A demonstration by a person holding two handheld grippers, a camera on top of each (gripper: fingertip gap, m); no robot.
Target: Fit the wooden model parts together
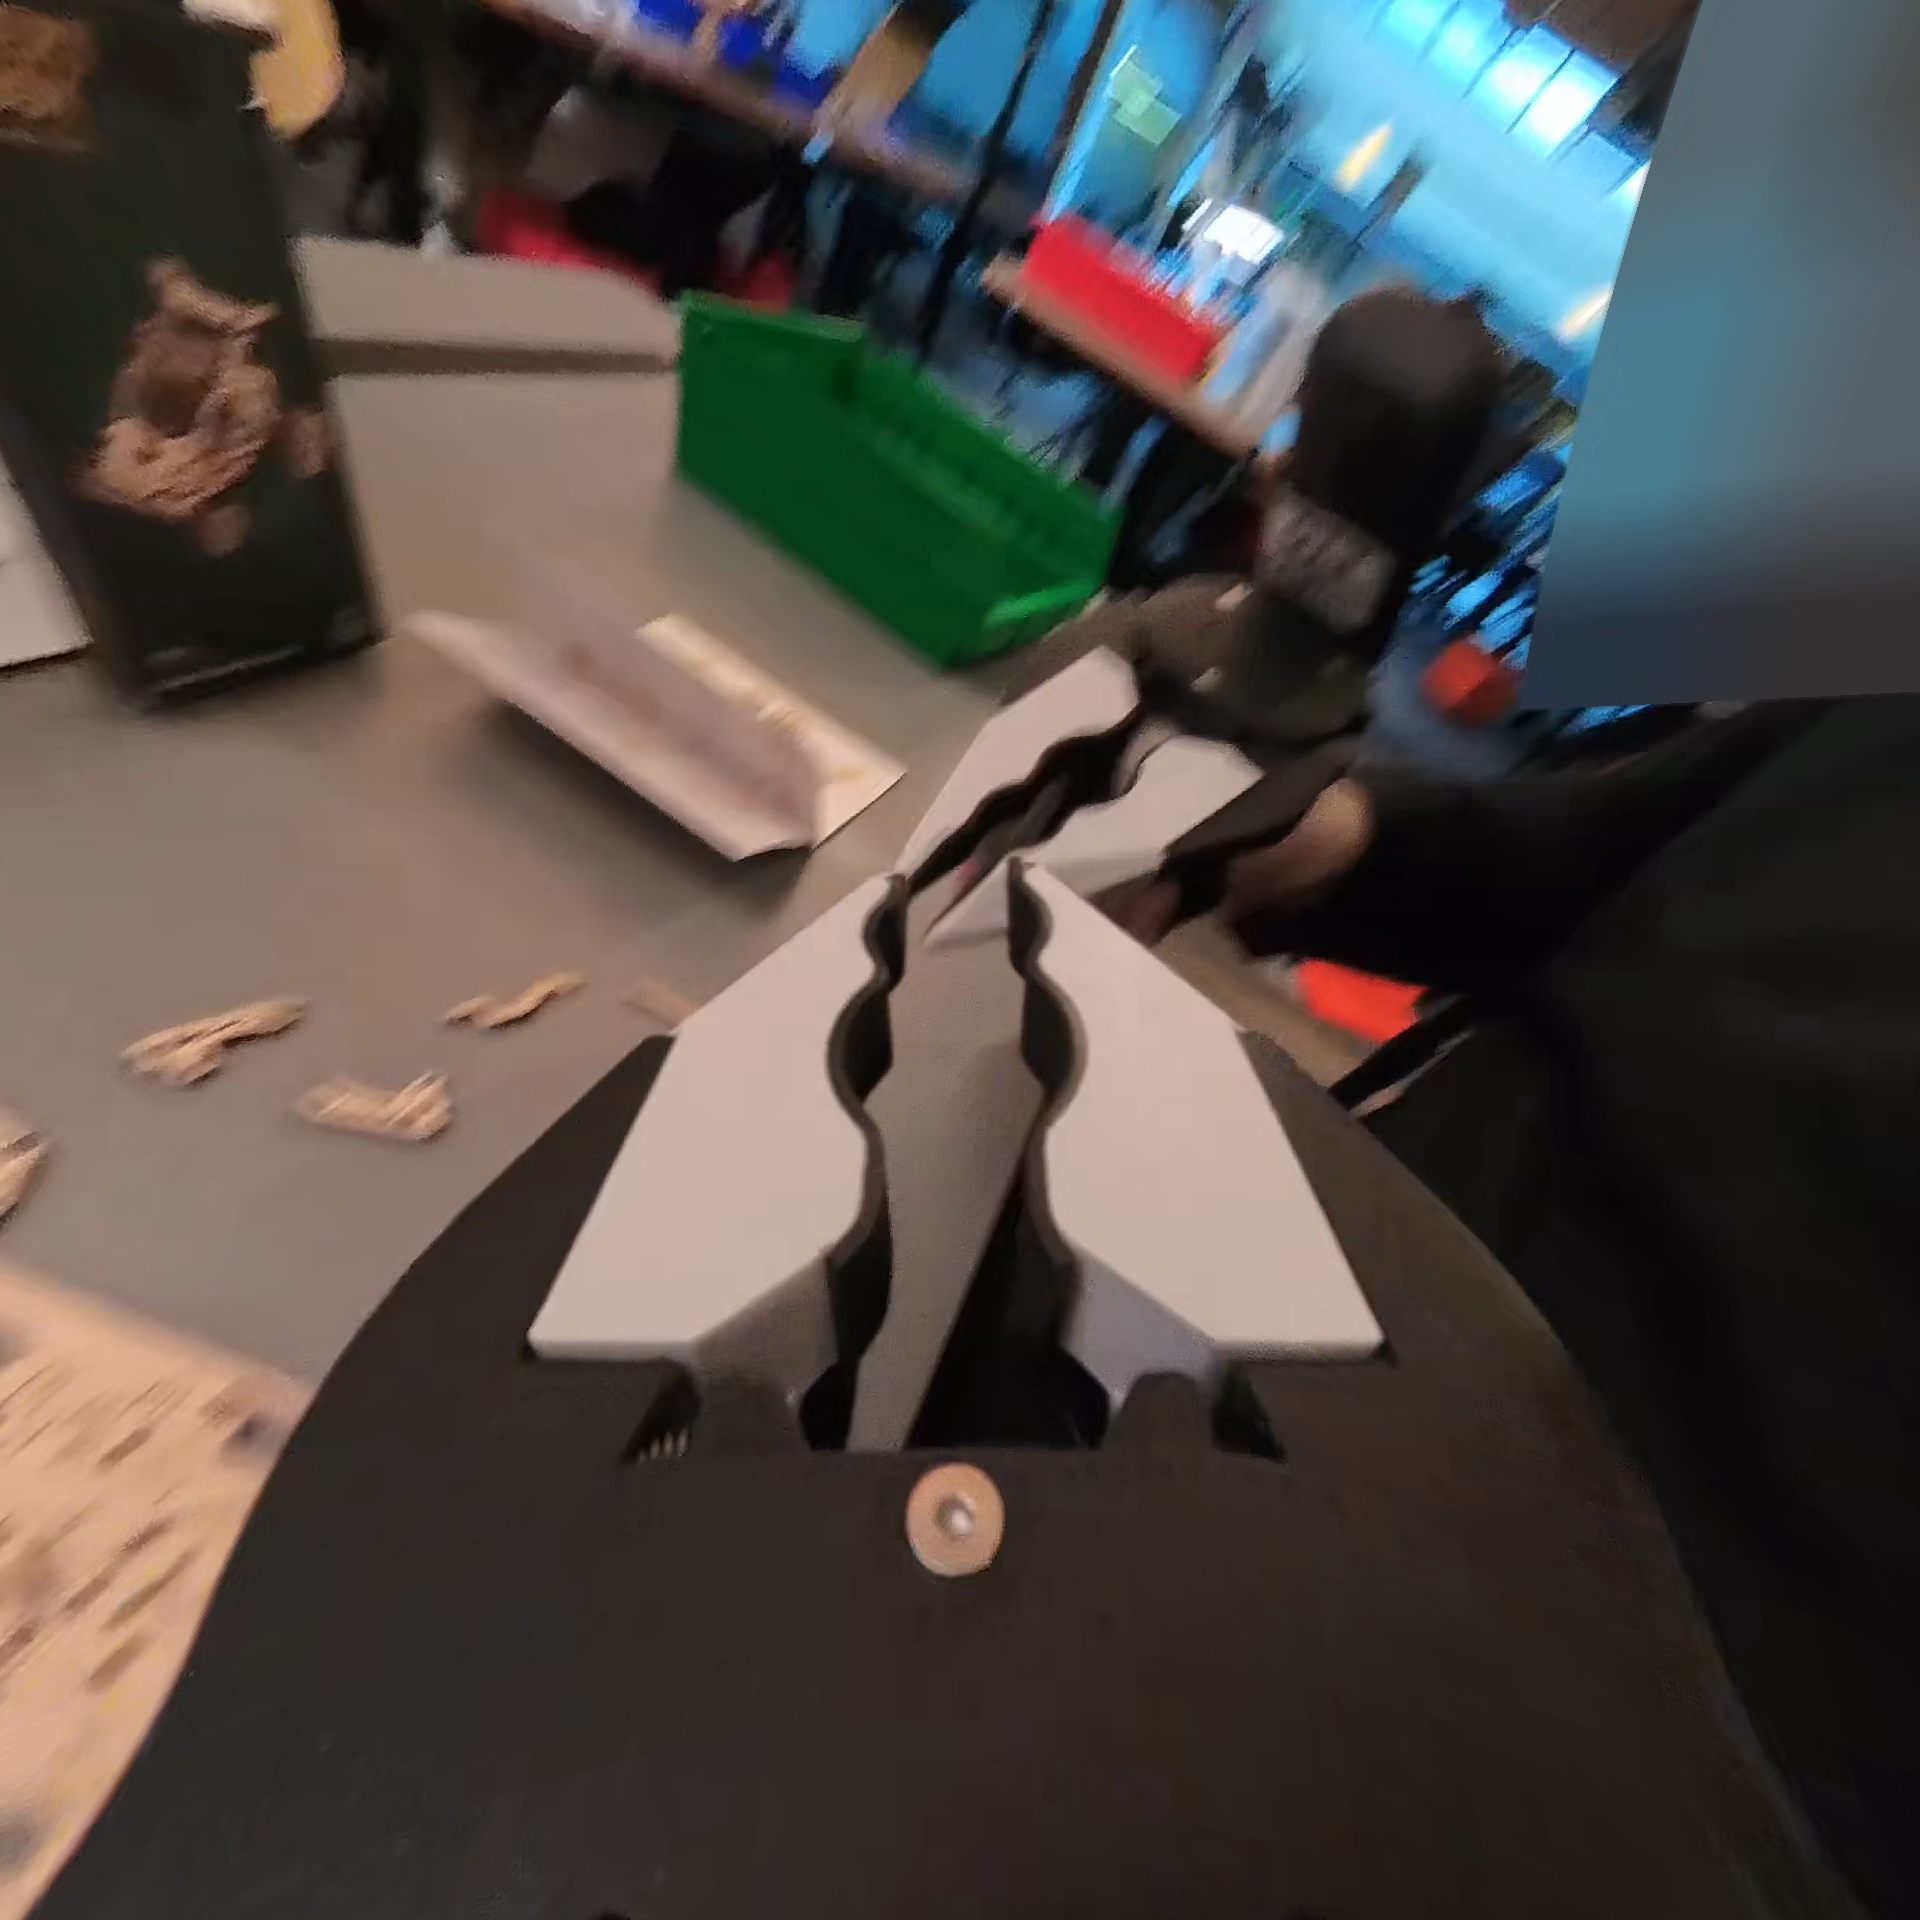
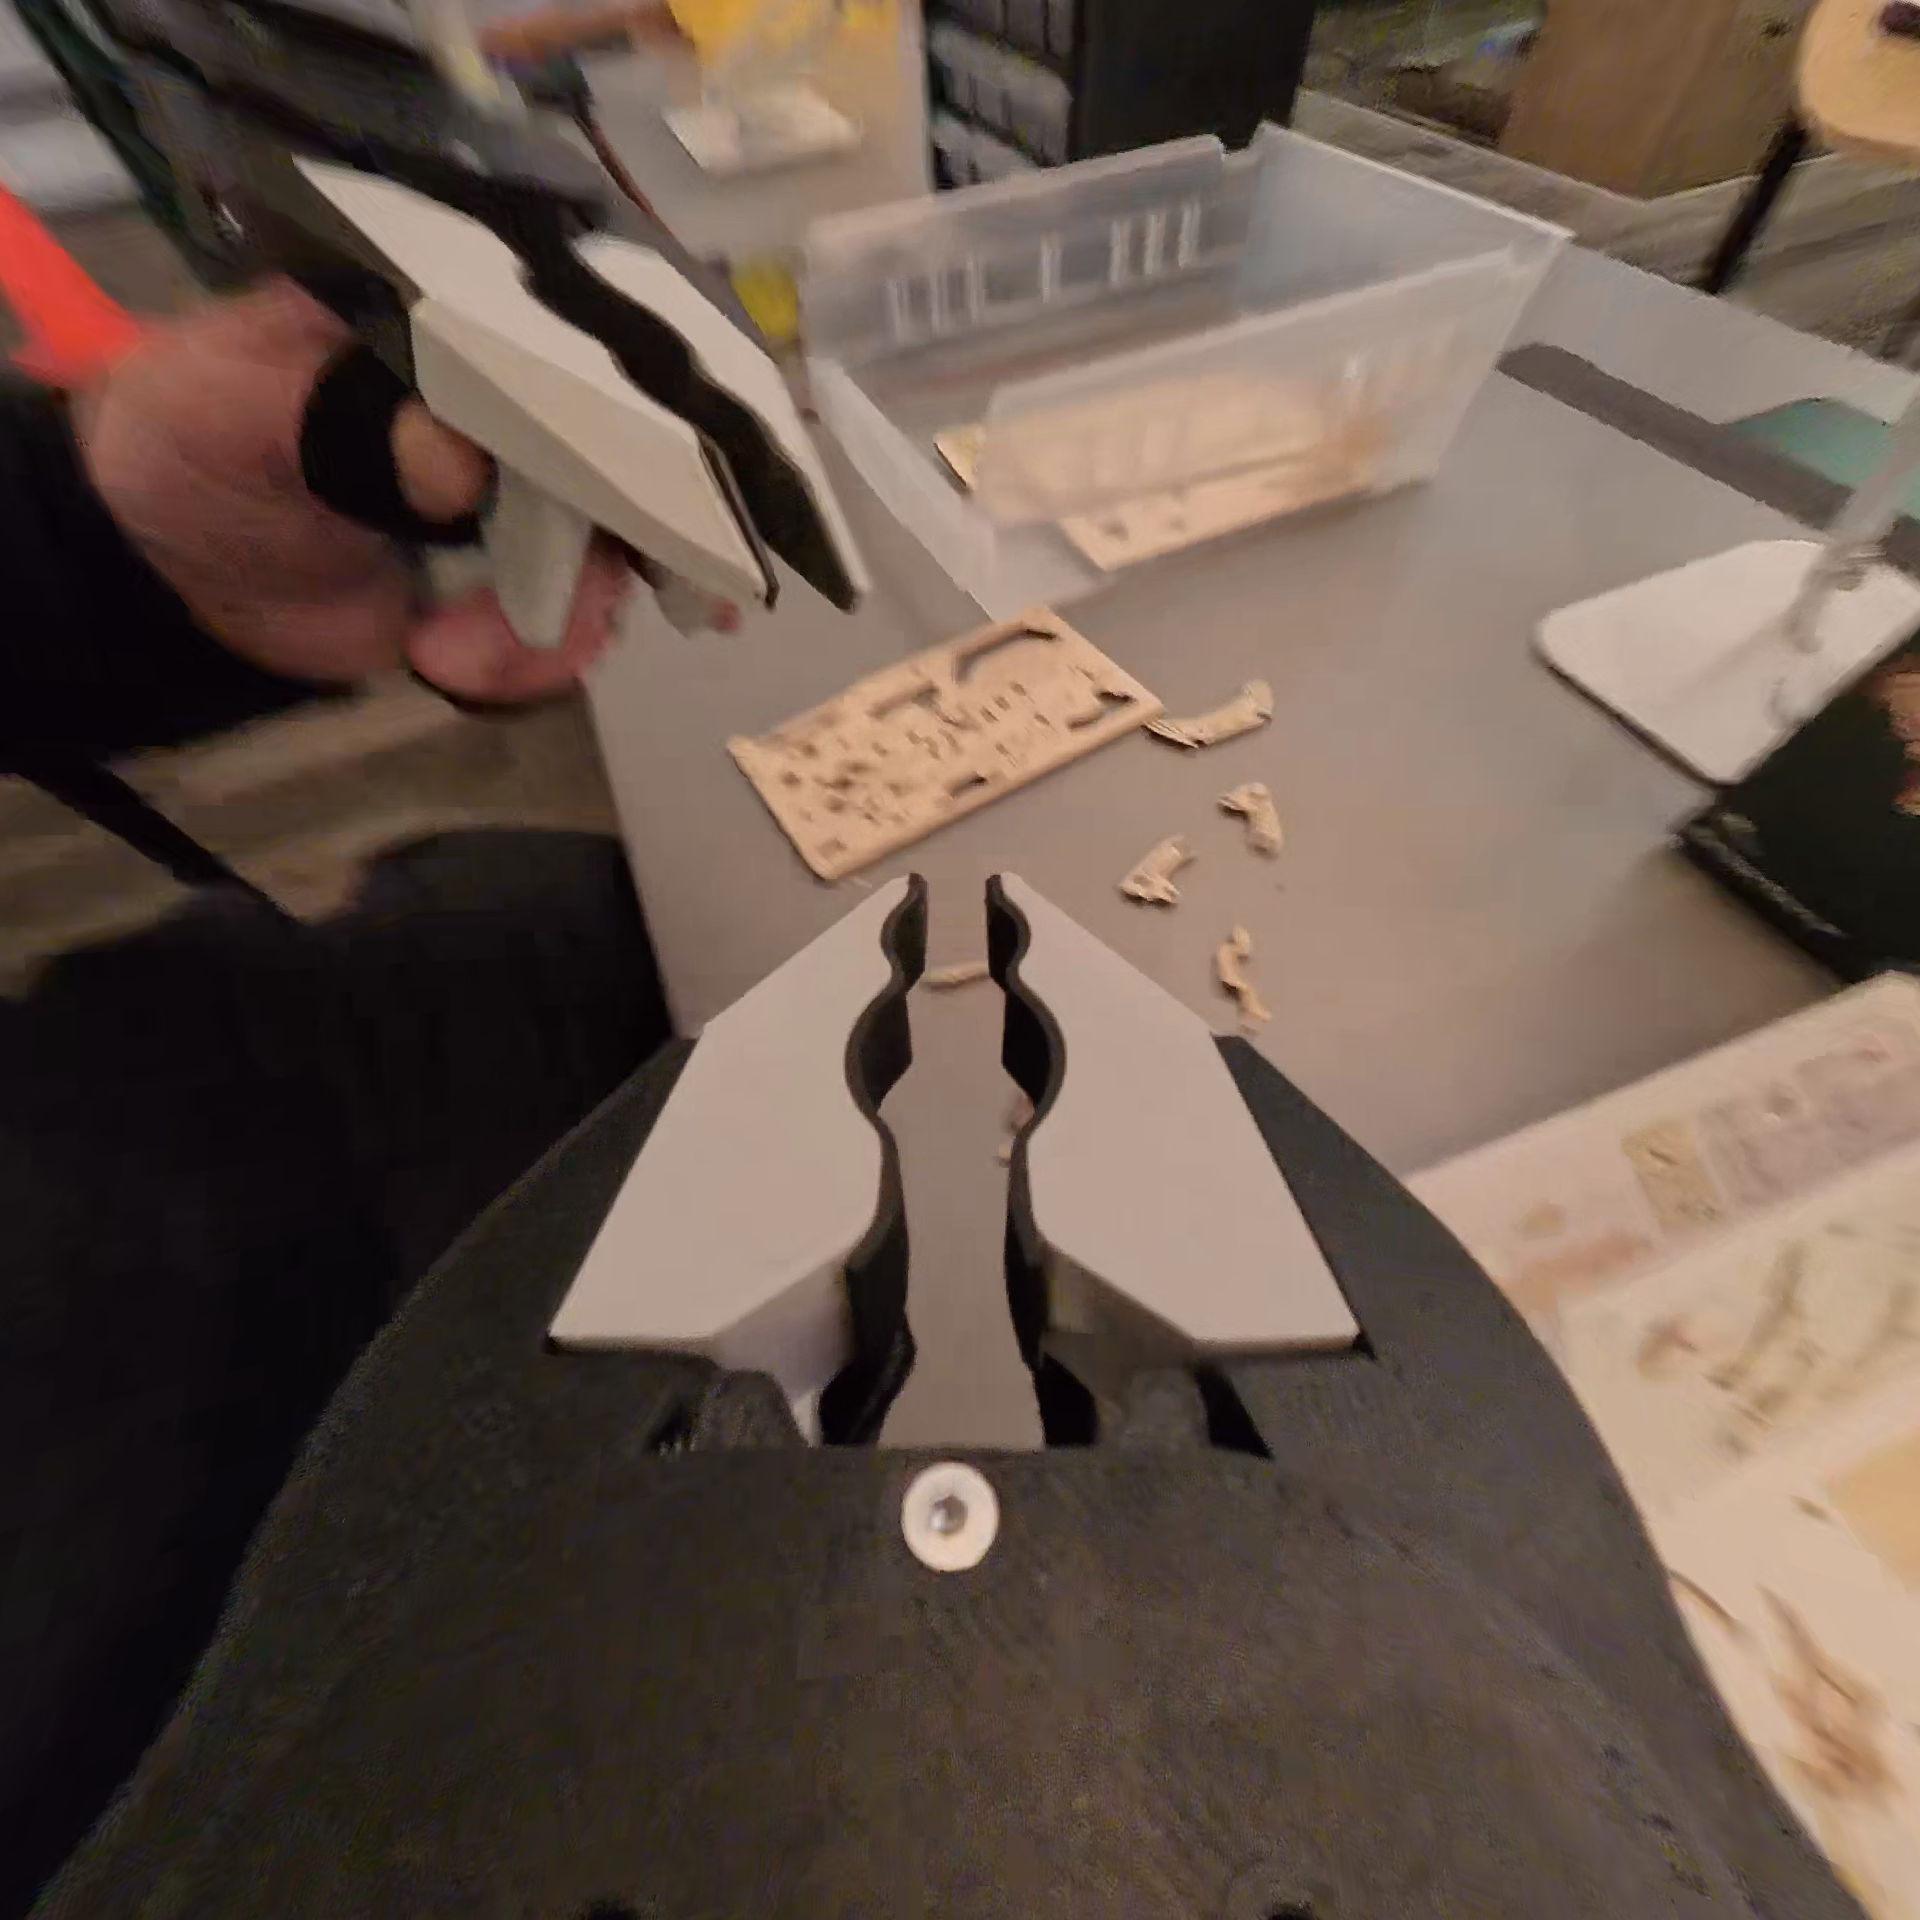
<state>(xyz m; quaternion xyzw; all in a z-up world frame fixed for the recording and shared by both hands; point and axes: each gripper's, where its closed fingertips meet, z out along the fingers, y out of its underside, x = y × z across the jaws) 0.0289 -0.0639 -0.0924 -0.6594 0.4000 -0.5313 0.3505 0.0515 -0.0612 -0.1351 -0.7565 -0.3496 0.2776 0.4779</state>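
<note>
Right wrist view: both our grippers [image 2: 954,883] [image 1: 951,883] hang spread, holding nothing; next we should pick a loose part [image 2: 1153,873] beside the sheet [image 2: 935,738].

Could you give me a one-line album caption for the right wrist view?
Open grey-fingered right gripper hovers empty over a punched-out pale wooden sheet and loose wooden pieces on the grey table.

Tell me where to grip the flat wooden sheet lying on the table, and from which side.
Take the wooden sheet by its near corner, coming from the table's left edge. It lies flat, so only an edge offers a grip, and that corner sits closest to the table edge. A low, nearly level approach probably works best.
</note>
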